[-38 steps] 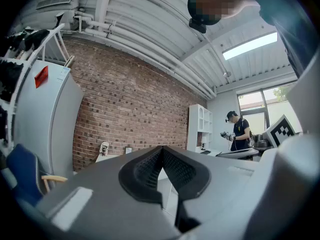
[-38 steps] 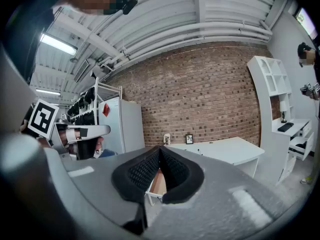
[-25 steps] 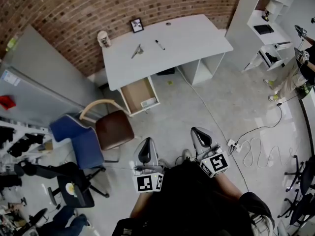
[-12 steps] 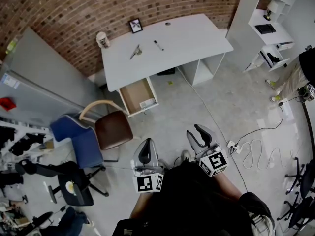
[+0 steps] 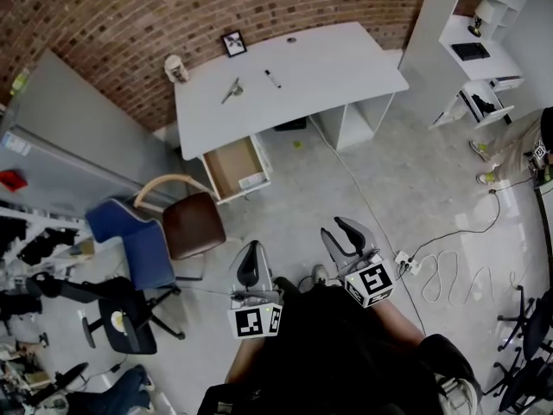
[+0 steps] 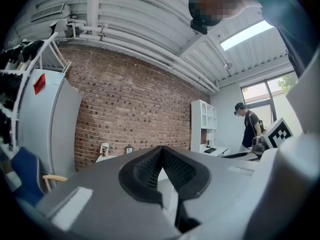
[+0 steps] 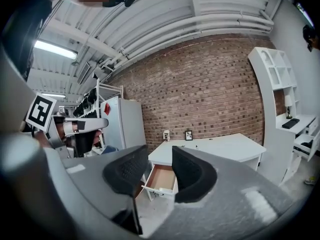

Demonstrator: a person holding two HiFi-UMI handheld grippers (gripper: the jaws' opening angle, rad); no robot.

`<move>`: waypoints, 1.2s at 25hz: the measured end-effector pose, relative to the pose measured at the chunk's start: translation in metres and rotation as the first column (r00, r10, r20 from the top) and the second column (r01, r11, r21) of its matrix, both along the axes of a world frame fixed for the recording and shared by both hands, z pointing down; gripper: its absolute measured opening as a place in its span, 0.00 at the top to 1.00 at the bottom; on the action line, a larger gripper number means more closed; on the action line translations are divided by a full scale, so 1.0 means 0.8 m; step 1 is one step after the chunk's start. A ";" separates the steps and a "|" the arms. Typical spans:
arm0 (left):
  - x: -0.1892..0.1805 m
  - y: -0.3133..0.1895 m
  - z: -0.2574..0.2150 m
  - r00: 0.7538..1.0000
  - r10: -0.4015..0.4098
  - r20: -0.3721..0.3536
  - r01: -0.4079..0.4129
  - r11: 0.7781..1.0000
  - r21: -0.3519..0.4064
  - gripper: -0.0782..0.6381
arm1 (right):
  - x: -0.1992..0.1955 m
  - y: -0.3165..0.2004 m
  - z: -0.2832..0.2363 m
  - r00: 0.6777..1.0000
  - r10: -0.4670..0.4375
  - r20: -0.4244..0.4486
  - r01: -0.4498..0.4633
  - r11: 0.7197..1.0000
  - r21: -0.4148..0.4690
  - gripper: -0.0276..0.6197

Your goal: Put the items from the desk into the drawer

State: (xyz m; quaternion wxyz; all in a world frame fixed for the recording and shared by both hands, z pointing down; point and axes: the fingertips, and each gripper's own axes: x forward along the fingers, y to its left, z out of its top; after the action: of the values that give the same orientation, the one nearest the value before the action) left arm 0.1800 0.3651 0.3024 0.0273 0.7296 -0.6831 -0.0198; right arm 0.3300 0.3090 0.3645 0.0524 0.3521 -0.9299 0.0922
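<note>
The white desk stands far ahead by the brick wall. On it lie a black marker, a metal tool, a small picture frame and a pale cup-like figure. Below the desk's left end its drawer stands pulled out, with a small white item inside. Both grippers are held close to the person's body, far from the desk. My left gripper is shut and empty. My right gripper is open and empty; the desk and drawer show beyond it.
A brown chair and a blue chair stand between me and the drawer. A cable and power strip lie on the floor to the right. White shelves stand at the right, a grey cabinet at the left. A person stands by the shelves.
My right gripper's jaws have parted from shut to open. The person at the right edge has moved almost out of the head view.
</note>
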 end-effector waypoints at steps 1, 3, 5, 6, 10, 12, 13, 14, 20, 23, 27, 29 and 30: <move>0.003 -0.002 0.001 1.000 -0.004 -0.010 0.004 1.000 -0.001 0.87 | 0.003 -0.004 0.002 1.000 -0.005 -0.001 0.005 1.000 0.000 0.72; 0.013 -0.006 0.002 1.000 0.000 -0.021 0.000 1.000 -0.006 0.87 | 0.008 -0.011 0.005 1.000 -0.010 -0.001 0.010 1.000 -0.005 0.72; 0.020 -0.008 0.003 1.000 0.011 -0.021 -0.011 1.000 -0.010 0.87 | 0.011 -0.016 0.008 1.000 -0.008 0.004 0.008 1.000 -0.015 0.72; 0.021 -0.011 0.004 1.000 0.013 -0.018 -0.014 1.000 -0.011 0.87 | 0.011 -0.018 0.009 1.000 -0.007 0.004 0.007 1.000 -0.019 0.72; 0.014 -0.028 0.013 1.000 0.008 -0.022 -0.009 1.000 -0.022 0.87 | 0.004 -0.038 0.017 1.000 -0.004 -0.003 0.004 1.000 -0.028 0.72; 0.006 -0.042 0.019 0.999 0.014 -0.032 -0.015 1.000 -0.023 0.87 | -0.001 -0.050 0.022 1.000 0.004 -0.012 -0.005 1.000 -0.029 0.72; 0.001 -0.050 0.023 0.999 0.018 -0.035 -0.018 1.000 -0.024 0.87 | -0.005 -0.057 0.025 1.000 0.009 -0.017 -0.009 1.000 -0.030 0.72; -0.005 -0.059 0.026 0.999 0.021 -0.037 -0.022 0.999 -0.024 0.87 | -0.011 -0.064 0.027 1.000 0.012 -0.021 -0.013 0.999 -0.031 0.72; -0.047 -0.128 0.030 0.997 0.048 -0.057 -0.049 0.998 -0.027 0.87 | -0.055 -0.122 0.029 0.999 0.024 -0.022 -0.025 0.999 -0.047 0.72; -0.078 -0.165 0.029 0.997 0.051 -0.061 -0.053 0.998 -0.030 0.87 | -0.085 -0.160 0.034 0.999 0.028 -0.025 -0.030 0.998 -0.064 0.72; -0.118 -0.213 0.028 0.996 0.056 -0.069 -0.058 0.998 -0.033 0.87 | -0.124 -0.211 0.035 0.999 0.032 -0.036 -0.035 0.997 -0.072 0.72; -0.135 -0.235 0.027 0.995 0.069 -0.073 -0.072 0.997 -0.032 0.87 | -0.141 -0.233 0.033 0.998 0.044 -0.042 -0.047 0.996 -0.072 0.72; -0.142 -0.245 0.025 0.994 0.080 -0.075 -0.082 0.996 -0.029 0.87 | -0.149 -0.243 0.032 0.998 0.053 -0.042 -0.056 0.996 -0.075 0.72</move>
State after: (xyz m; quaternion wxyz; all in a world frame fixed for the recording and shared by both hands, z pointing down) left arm 0.0664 0.1693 0.3222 0.0649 0.7550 -0.6515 -0.0348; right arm 0.2108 0.1146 0.3903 0.0820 0.3770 -0.9145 0.1218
